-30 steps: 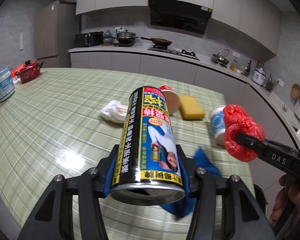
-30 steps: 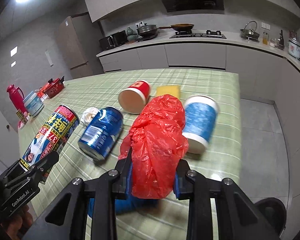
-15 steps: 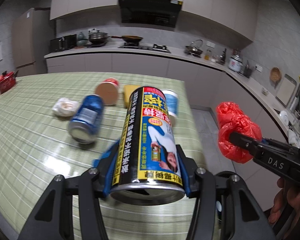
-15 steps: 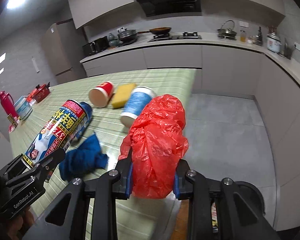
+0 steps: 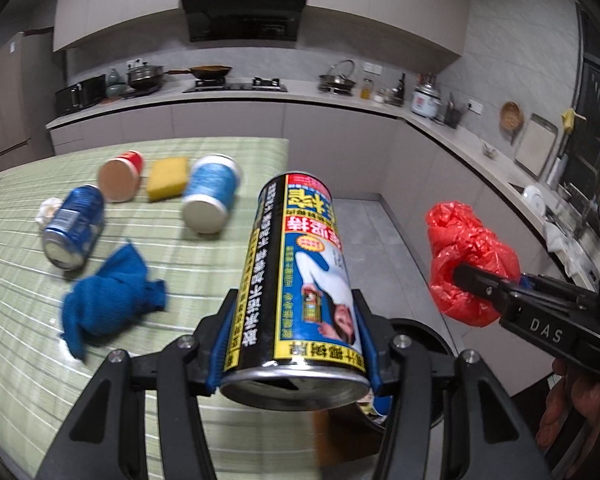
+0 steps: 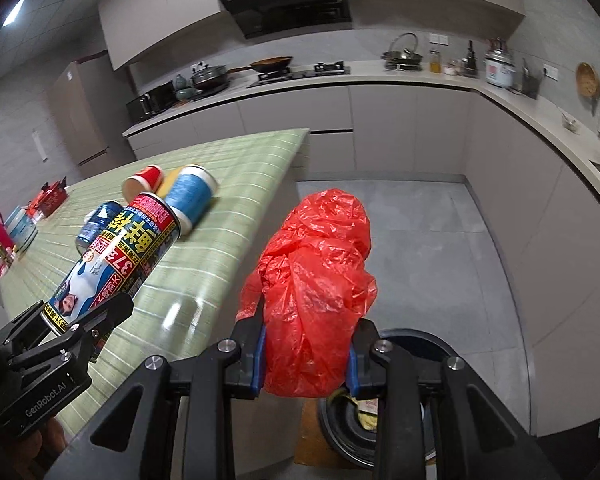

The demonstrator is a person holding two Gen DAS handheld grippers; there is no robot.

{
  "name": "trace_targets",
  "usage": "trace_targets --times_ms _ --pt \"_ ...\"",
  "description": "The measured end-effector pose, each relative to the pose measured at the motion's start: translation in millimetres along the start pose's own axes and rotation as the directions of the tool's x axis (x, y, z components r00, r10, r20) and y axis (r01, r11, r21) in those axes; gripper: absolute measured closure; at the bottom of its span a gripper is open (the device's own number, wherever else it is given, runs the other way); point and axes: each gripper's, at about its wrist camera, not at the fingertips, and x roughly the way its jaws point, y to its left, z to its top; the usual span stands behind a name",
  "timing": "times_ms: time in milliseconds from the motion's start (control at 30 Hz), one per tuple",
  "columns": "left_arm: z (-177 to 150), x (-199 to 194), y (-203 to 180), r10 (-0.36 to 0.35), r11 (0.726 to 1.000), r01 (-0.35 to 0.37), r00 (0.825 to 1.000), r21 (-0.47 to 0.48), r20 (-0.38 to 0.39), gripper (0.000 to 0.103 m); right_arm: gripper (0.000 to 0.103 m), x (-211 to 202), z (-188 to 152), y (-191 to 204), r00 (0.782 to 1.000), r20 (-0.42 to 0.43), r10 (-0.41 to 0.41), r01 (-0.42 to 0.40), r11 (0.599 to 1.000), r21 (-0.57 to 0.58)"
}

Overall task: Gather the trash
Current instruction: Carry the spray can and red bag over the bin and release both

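The left gripper (image 5: 296, 344) pinches a tall can (image 5: 300, 280), the right gripper (image 6: 306, 356) a red bag (image 6: 312, 288), seemingly above the bin (image 6: 432, 344).

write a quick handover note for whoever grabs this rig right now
Left gripper: shut on the tall black-and-yellow printed can.
Right gripper: shut on the crumpled red plastic bag.
Both are held past the table edge, above the round black bin on the floor.
Done: both items picked up. Neither is dropped yet.
Left on the green striped table: blue drink can, red paper cup, blue-and-white cup, white wad. The yellow sponge and blue cloth may not be trash.
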Motion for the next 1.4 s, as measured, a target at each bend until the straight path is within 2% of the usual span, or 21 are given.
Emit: trace_targets --times_ms 333,600,1000,1400 --pt "-23.1 25.2 -64.8 -0.055 0.998 0.058 0.996 0.038 -0.064 0.050 0.071 -8.4 -28.7 -65.7 0.998 -0.042 -0.047 0.048 0.998 0.038" --pt "-41.4 45.6 -107.3 -0.070 0.996 0.077 0.991 0.053 -0.116 0.050 0.071 -6.2 -51.4 -107.6 0.995 -0.083 -0.062 0.068 0.996 0.065" --pt "-75.1 83.6 -142.6 -0.063 0.995 0.078 0.974 0.060 -0.220 0.050 0.071 19.3 -78.1 -144.3 0.987 -0.155 -0.041 0.053 0.996 0.076" --pt "-113.0 126.4 -147.2 -0.061 0.997 0.072 0.943 0.022 -0.326 0.050 0.071 81.0 -104.4 -158.4 0.966 -0.260 -0.007 0.024 0.998 0.063"
